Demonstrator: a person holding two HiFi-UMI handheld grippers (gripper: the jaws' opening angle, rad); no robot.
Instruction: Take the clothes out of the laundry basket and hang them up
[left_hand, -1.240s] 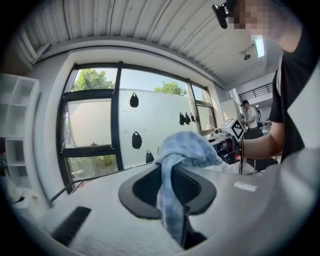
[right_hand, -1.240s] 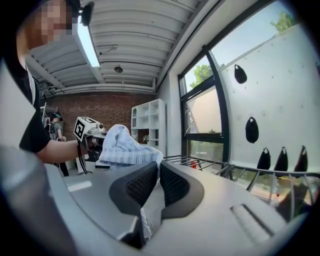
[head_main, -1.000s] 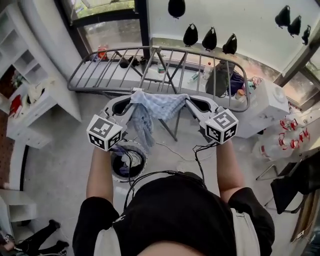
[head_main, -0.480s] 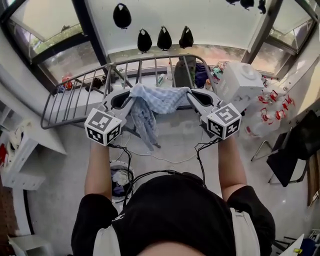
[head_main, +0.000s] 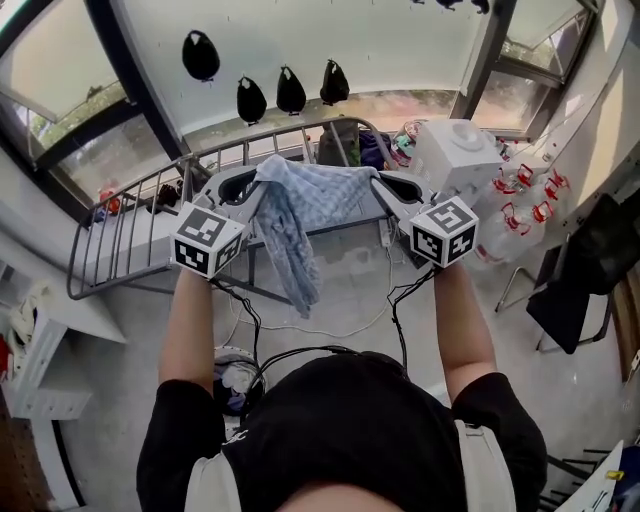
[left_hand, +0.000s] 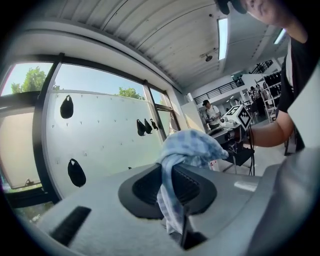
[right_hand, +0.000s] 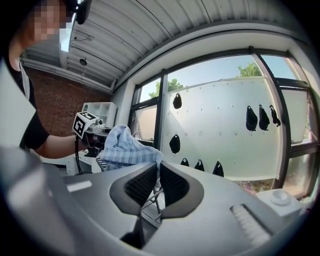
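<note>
A light blue checked cloth (head_main: 310, 200) is stretched between my two grippers above the grey metal drying rack (head_main: 130, 225), and one end hangs down in a long tail. My left gripper (head_main: 257, 190) is shut on the cloth's left corner, and the fabric (left_hand: 192, 147) bunches between its pads. My right gripper (head_main: 376, 184) is shut on the right corner; in the right gripper view the cloth (right_hand: 125, 147) emerges from the pinched jaws. The laundry basket (head_main: 232, 375), with dark and pale clothes inside, stands on the floor below my left arm, partly hidden by my body.
A white box-shaped appliance (head_main: 455, 155) stands behind the rack's right end, with red-capped bottles (head_main: 525, 215) beside it. A black chair (head_main: 590, 265) is at the right and a white shelf (head_main: 40, 345) at the left. Cables (head_main: 340, 320) trail across the floor.
Both grippers have carried the stretched cloth up and forward, over the rack. The basket has dropped toward the picture's bottom, and the head view has swung to the right.
</note>
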